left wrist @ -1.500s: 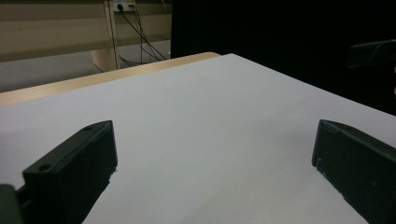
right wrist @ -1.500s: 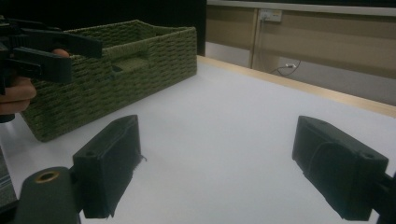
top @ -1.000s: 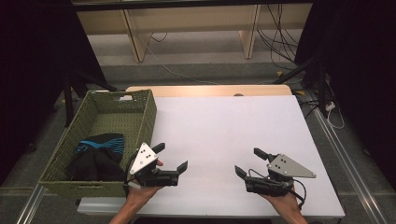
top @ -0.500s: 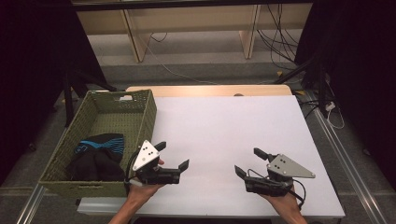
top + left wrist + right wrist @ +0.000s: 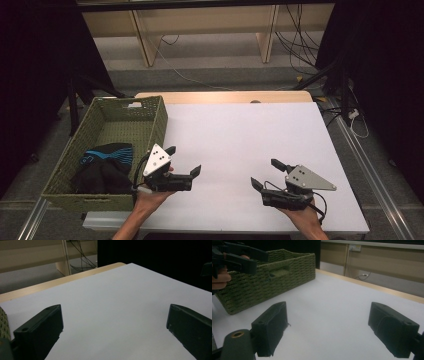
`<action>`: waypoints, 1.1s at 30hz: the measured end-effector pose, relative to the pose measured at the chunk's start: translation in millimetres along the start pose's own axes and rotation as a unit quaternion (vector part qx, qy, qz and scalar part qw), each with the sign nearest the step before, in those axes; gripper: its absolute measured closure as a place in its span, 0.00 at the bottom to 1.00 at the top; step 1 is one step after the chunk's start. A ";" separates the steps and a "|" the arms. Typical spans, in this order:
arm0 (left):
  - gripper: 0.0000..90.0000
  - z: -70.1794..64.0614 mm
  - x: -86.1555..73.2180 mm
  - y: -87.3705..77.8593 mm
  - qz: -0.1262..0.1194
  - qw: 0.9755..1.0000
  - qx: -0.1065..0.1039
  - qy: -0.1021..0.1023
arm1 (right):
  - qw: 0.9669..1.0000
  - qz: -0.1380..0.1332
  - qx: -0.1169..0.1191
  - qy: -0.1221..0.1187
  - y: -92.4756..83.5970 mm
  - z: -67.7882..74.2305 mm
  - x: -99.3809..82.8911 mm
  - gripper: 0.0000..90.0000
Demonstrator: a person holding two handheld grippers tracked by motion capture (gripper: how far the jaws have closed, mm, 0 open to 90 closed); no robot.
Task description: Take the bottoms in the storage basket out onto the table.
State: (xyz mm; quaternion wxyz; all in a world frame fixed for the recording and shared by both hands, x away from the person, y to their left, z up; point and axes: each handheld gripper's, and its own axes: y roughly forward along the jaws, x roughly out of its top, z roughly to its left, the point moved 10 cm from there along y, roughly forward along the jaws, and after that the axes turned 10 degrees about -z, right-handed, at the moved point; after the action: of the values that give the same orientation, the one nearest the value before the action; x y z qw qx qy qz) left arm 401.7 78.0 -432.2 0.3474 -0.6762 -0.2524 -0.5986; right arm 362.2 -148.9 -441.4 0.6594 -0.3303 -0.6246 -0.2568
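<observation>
My left gripper (image 5: 183,160) is held open just right of the green woven basket (image 5: 162,120), above the white table (image 5: 240,135). Its jaws stand wide apart with nothing between them, and bare tabletop shows in the gap at my left gripper (image 5: 113,315). My right gripper (image 5: 265,173) is also open and holds nothing, low over the table's near right part. In the right gripper view, my right gripper (image 5: 328,315) faces the basket (image 5: 274,277), with the left gripper (image 5: 239,255) and a hand at the top left.
Dark clothing with blue stripes (image 5: 107,152) lies in the near end of the basket. The table's wooden far edge (image 5: 225,96) borders open floor with cables and shelf legs. Black curtains flank both sides.
The left gripper has shifted slightly forward, away from the person. The right gripper has stayed put.
</observation>
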 end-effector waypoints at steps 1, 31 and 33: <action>0.01 2.8 0.0 0.9 0.011 1.000 0.003 0.007 | 1.000 0.000 0.000 0.000 0.1 0.0 -0.1 0.19; 0.03 77.7 17.7 -14.1 0.060 0.996 0.067 -0.013 | 1.000 0.003 0.002 -0.003 1.4 1.1 -1.3 0.19; 0.03 80.5 17.3 -15.2 0.062 0.996 0.069 -0.015 | 1.000 0.003 0.003 -0.003 1.4 1.1 -1.3 0.19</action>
State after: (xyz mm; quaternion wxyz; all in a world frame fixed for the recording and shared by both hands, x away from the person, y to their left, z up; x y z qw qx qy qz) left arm 444.0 148.5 -416.1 0.4260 -0.6735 -0.2564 -0.5470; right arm 362.4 -147.2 -442.8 0.6593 -0.3314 -0.6261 -0.2520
